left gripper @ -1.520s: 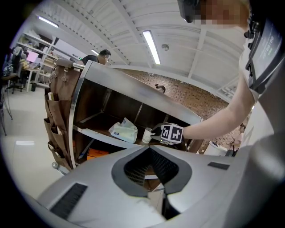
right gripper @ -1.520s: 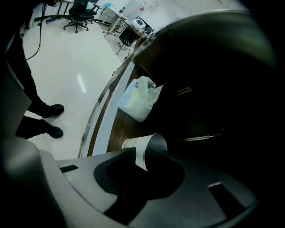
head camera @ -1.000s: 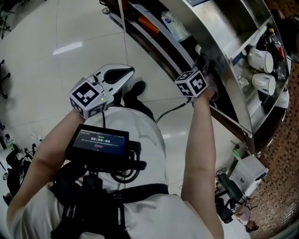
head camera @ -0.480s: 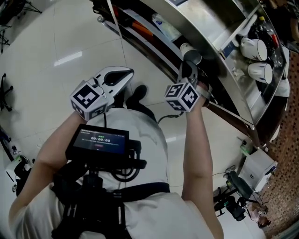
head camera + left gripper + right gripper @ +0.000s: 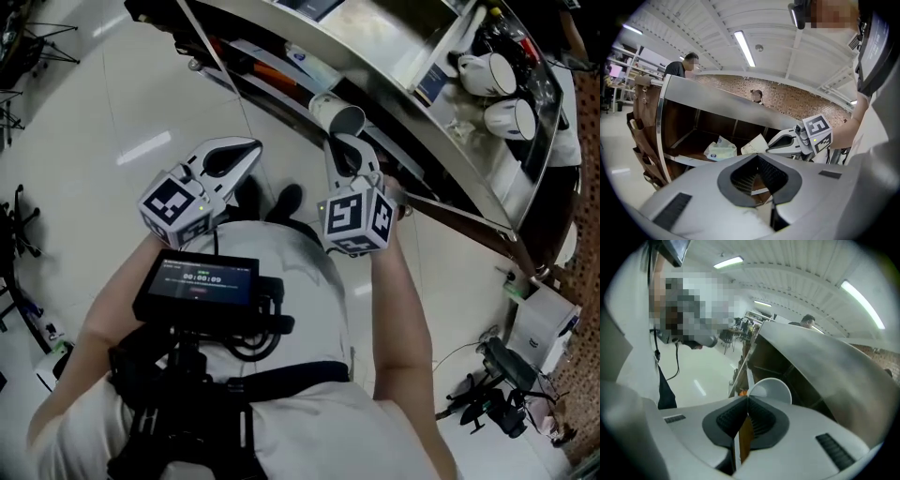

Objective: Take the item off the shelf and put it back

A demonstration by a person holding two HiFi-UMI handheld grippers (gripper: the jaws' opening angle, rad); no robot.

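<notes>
A white cup [image 5: 336, 112] hangs mouth-down in front of the steel shelf unit [image 5: 403, 89], clear of its lower shelf. My right gripper [image 5: 343, 142] is shut on the cup's rim, with the marker cube below it. In the right gripper view the cup's round rim [image 5: 772, 389] sticks out just past the closed jaws of my right gripper [image 5: 746, 401]. My left gripper [image 5: 249, 147] is held in front of the person's chest, away from the shelf. The jaw tips of my left gripper [image 5: 757, 157] meet with nothing between them.
Two white mugs [image 5: 489, 71] lie on their sides in an upper compartment at the right. A white packet [image 5: 721, 151] and papers lie on the lower shelf. A brown leather bag [image 5: 643, 126] hangs at the shelf's end. People stand behind the shelf.
My right gripper has drawn back out of the shelf toward the person's chest, bringing the white cup out with it. The left gripper has stayed where it was.
</notes>
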